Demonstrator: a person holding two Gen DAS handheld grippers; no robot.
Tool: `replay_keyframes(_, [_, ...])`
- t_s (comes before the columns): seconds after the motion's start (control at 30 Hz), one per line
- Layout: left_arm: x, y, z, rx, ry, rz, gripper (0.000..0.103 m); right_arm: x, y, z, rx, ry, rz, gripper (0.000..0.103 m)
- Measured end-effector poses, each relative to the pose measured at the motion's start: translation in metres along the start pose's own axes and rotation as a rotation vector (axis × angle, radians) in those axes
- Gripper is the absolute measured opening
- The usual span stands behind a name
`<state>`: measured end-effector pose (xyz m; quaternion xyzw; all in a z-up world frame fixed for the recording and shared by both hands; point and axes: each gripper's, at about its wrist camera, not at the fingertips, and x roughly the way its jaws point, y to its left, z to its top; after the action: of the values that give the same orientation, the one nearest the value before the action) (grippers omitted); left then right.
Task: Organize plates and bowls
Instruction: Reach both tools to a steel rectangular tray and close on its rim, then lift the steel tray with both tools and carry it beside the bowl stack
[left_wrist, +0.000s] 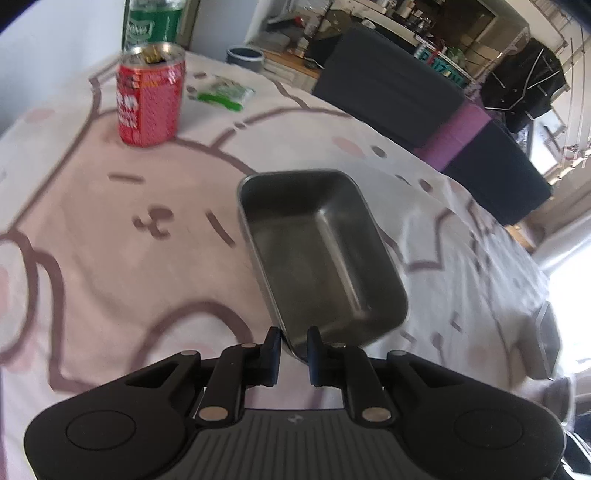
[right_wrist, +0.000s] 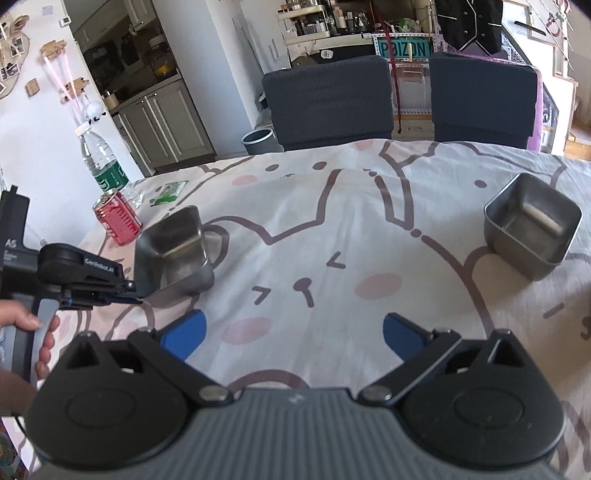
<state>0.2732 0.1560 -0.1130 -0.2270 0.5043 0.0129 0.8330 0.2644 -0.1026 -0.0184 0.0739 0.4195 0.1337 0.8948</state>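
Left gripper (left_wrist: 293, 349) clamped on the near rim of a rectangular steel bowl (left_wrist: 321, 254), one blue pad inside the wall and one outside, jaws drawn close together with only the thin metal between them. Bowl empty, resting on the tablecloth (left_wrist: 110, 229) and tipped slightly toward the gripper in the right wrist view, where the same bowl (right_wrist: 173, 251) sits at the left side of the table with the left gripper (right_wrist: 138, 291) reaching in from the left edge, held by a hand (right_wrist: 37, 332) wrapped round its grey handle. Right gripper (right_wrist: 293, 338) spread wide, blue pads well apart, nothing between them but pink-and-white cartoon cloth. Second steel bowl (right_wrist: 532, 225), squarer in look, standing upright near the right edge of the table, well apart from the first; a pale streak inside it, whether a reflection or an object cannot be told. Red drink can (left_wrist: 149, 96) upright beyond the held bowl to its left, opened at the top, with a green-labelled plastic bottle (left_wrist: 155, 22) just behind it. Small green-and-white packet (left_wrist: 221, 92) lying flat near the can. Two dark chairs (right_wrist: 328, 103) pushed against the far side of the table.
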Motion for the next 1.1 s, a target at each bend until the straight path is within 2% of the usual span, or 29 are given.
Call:
replay_keyframes(0.27, [-0.002, -0.022, -0.033, -0.033, 0.083, -0.153, 0.016, 0.000, -0.004, 0.002, 0.074, 0.014, 0.024, 0.103])
replay_keyframes(0.43, [0.001, -0.048, -0.051, 0.007, 0.125, -0.210, 0.018, 0.005, -0.011, 0.003, 0.170, 0.035, 0.050, 0.101])
replay_keyframes(0.53, [0.000, -0.056, -0.054, 0.030, 0.138, -0.223, 0.023, 0.011, -0.017, 0.001, 0.226, 0.067, 0.045, 0.086])
replay_keyframes(0.6, [-0.002, -0.057, -0.053, 0.044, 0.133, -0.216, 0.025, 0.019, -0.020, -0.001, 0.262, 0.109, 0.043, 0.069])
replay_keyframes(0.67, [-0.008, -0.056, -0.050, 0.064, 0.108, -0.199, 0.030, 0.027, -0.023, -0.004, 0.310, 0.137, 0.067, 0.059])
replay_keyframes(0.73, [-0.015, -0.054, -0.045, 0.093, 0.065, -0.172, 0.038, 0.033, -0.025, -0.006, 0.353, 0.143, 0.082, 0.054])
replay_keyframes(0.8, [-0.023, -0.051, -0.040, 0.121, 0.015, -0.146, 0.042, 0.038, -0.023, -0.007, 0.375, 0.136, 0.096, 0.052])
replay_keyframes(0.9, [-0.030, -0.045, -0.032, 0.169, -0.050, -0.099, 0.044, 0.046, -0.017, -0.004, 0.364, 0.127, 0.109, 0.046])
replay_keyframes(0.97, [-0.030, -0.044, -0.028, 0.199, -0.086, -0.071, 0.049, 0.051, -0.011, -0.004, 0.345, 0.138, 0.119, 0.041])
replay_keyframes(1.1, [-0.023, -0.041, -0.019, 0.238, -0.107, -0.041, 0.052, 0.059, 0.005, -0.004, 0.231, 0.189, 0.069, 0.017])
